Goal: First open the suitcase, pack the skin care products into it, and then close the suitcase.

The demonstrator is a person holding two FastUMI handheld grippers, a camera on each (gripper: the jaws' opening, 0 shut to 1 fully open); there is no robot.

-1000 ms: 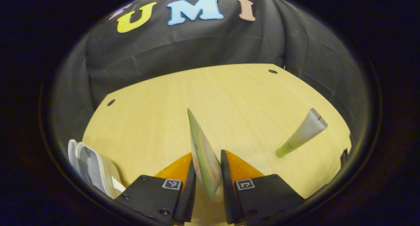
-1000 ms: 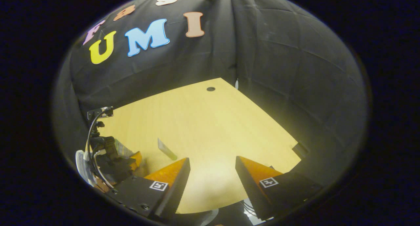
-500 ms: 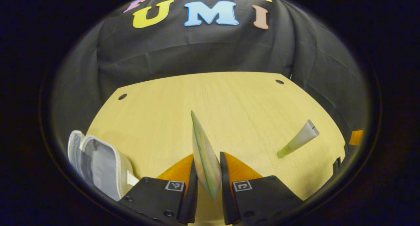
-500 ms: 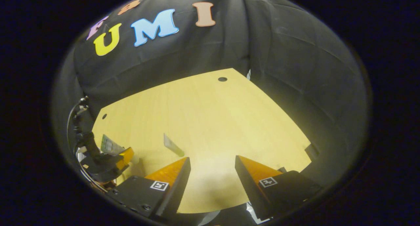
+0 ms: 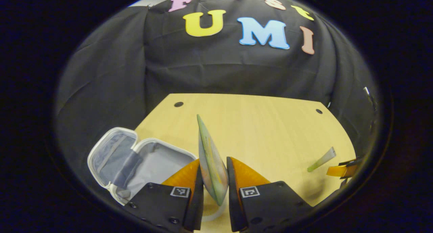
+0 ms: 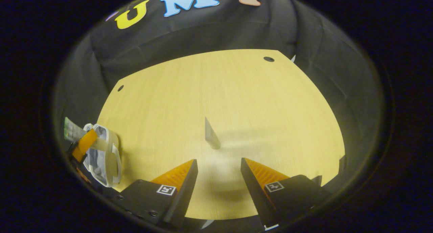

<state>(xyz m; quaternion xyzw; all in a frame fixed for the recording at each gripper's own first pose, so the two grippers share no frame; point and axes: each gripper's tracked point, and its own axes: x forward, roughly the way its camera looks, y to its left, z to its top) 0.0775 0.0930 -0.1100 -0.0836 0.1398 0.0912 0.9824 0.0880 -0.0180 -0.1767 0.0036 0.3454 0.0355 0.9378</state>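
Clamped between the orange fingers of the left gripper (image 5: 215,189) is a flat sachet (image 5: 210,162), green and yellow on its face, held by its lower part with the thin edge rising upright above the fingertips. It looks light and floppy, a sealed foil or paper pack, so a pinch low on the flat faces, as here, should carry it, though the glossy skin may slide if the squeeze slackens. Just beyond and to the left in the left gripper view lies the suitcase (image 5: 135,160), a small white zip case already spread open on the wooden table (image 5: 257,124), its grey lining showing and its soft walls likely to give under a push. Right gripper (image 6: 216,185) hangs with its jaws parted and nothing between them, low over the table. Ahead of it lies a tube (image 6: 211,133), pale with a green end in the left gripper view, flat on the wood and well apart from the case. It is probably light, squeezable and round enough to roll, so the middle of the body seems the safest place to pinch it.
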